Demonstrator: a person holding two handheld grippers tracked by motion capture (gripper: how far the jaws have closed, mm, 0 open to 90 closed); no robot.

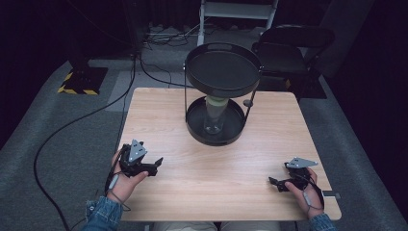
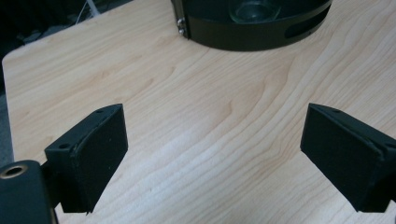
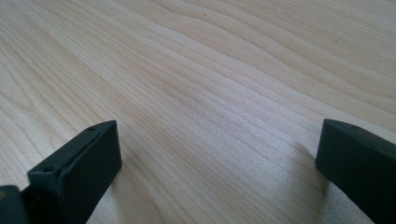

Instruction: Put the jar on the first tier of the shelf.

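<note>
Left gripper (image 1: 155, 165) is held low at the table's (image 1: 202, 187) near-left, jaws wide apart, nothing gripped. A two-tier stand (image 1: 219, 94) is set mid-table at the far side; a glass (image 1: 213, 120) is seen on its lower tray, under the upper one. A careless reach risks tipping it. Right gripper (image 1: 273, 182), near-right, is likewise spread wide and empty.

Light wooden table (image 1: 192, 178), black two-tier tray stand (image 1: 216, 132) at its far middle
</note>
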